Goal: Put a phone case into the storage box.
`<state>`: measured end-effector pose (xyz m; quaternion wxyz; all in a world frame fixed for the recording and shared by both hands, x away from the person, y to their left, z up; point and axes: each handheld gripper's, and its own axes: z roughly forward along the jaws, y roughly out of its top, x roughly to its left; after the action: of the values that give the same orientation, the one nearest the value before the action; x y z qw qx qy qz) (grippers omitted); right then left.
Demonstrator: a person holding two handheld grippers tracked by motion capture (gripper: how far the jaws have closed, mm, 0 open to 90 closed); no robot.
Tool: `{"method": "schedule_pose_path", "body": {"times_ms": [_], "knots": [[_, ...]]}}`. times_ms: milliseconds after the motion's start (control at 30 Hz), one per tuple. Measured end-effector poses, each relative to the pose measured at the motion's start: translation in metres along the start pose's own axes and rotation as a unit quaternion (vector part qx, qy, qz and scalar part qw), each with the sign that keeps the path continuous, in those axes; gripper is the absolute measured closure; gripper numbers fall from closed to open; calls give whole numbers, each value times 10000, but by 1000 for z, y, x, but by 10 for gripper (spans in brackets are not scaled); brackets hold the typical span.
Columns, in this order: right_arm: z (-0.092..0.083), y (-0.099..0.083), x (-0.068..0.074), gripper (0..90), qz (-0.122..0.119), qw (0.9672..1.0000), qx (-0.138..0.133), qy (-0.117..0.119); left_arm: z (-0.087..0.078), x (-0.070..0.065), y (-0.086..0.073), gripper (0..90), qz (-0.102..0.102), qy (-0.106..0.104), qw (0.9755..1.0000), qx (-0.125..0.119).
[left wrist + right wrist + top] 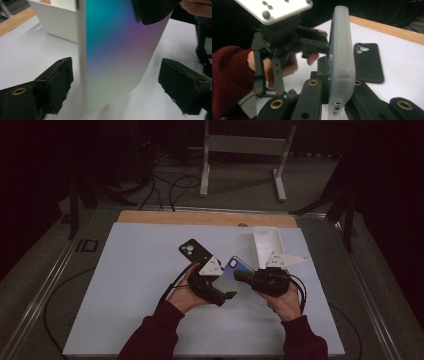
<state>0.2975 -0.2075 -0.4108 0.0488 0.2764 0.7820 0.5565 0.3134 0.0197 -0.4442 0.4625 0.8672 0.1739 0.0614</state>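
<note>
two grippers meet over a white sheet (150, 295) on the wood-edged table (200, 217) in a dark room: right gripper (243, 276) clamps the iridescent phone case (231, 272) upright; left gripper (227, 295) straddles it, jaws apart, not touching.

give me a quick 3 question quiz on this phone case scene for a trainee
1. True or false: the right gripper is shut on the iridescent phone case.
2. What lies flat on the white mat beyond the left gripper?
3. Do the left gripper's pads press on the iridescent phone case? A) yes B) no, the case stands between them with gaps on both sides

Key:
1. True.
2. A black phone case.
3. B.
</note>
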Motion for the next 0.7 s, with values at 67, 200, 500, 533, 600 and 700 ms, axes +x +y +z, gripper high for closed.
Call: {"method": "schedule_pose_path", "body": {"times_ms": [67, 200, 500, 533, 600, 700], "knots": [[1, 0, 1, 867, -6, 10000, -16, 98, 1, -1, -1, 170, 32, -72, 10000, -3], [1, 1, 1, 867, -79, 9995, -59, 311, 0, -1, -3, 279, 67, -195, 9998, -75], [-2, 0, -3, 856, -165, 9991, -13, 381, -5, 0, -9, 473, 78, -347, 9991, -216], [-2, 0, -4, 846, -195, 9990, -6, 394, -5, 1, -10, 496, 83, -359, 9991, -201], [-3, 0, -4, 794, -269, 9990, 10, 350, -5, 0, -11, 556, 111, -361, 9991, -177], [-2, 0, -5, 691, -257, 9992, 22, 313, -6, 0, -12, 660, 147, -312, 9993, -152]]}}
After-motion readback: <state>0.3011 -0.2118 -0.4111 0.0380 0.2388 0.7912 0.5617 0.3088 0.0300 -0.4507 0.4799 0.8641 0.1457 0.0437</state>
